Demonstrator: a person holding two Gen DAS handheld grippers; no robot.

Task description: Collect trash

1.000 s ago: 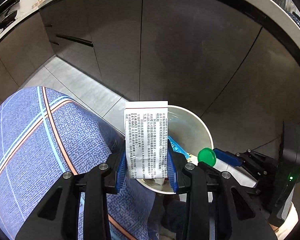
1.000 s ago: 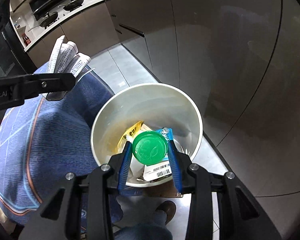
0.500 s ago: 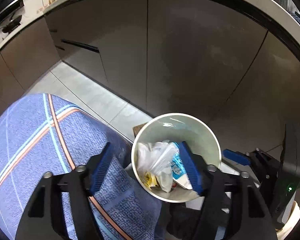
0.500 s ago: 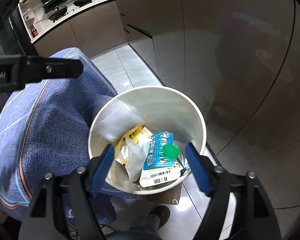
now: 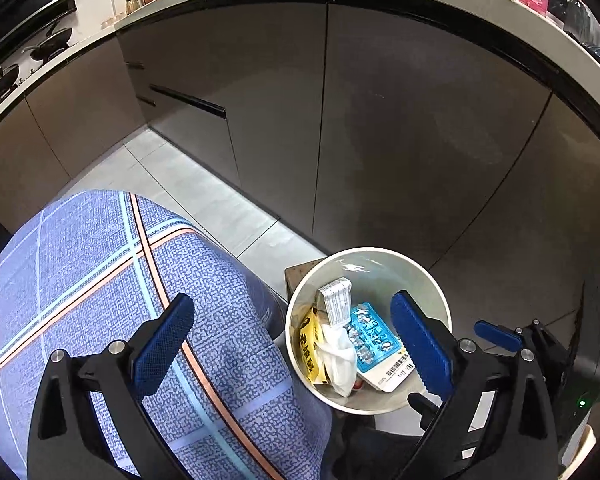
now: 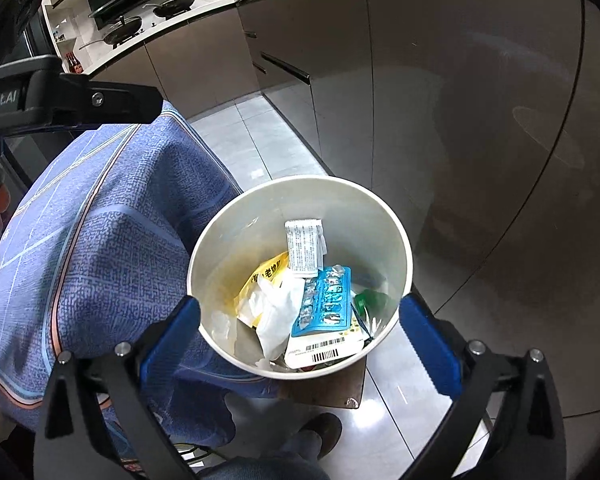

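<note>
Our left tongs (image 5: 292,344) and right tongs (image 6: 300,338) have just sprung wide and empty over the white bin (image 6: 396,236), where the released paper leaflet (image 6: 305,250) and green cap (image 6: 370,300) now lie, both collected.

Both tongs just opened wide: left tongs (image 5: 292,344) dropped folded leaflet (image 6: 305,250), right tongs (image 6: 300,332) dropped green cap (image 6: 370,300) into bin (image 6: 300,188).

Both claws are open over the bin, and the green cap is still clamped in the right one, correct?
Not quite. The right claw is empty; in the right wrist view the green cap lies inside the bin. Both claws are indeed open.
</note>
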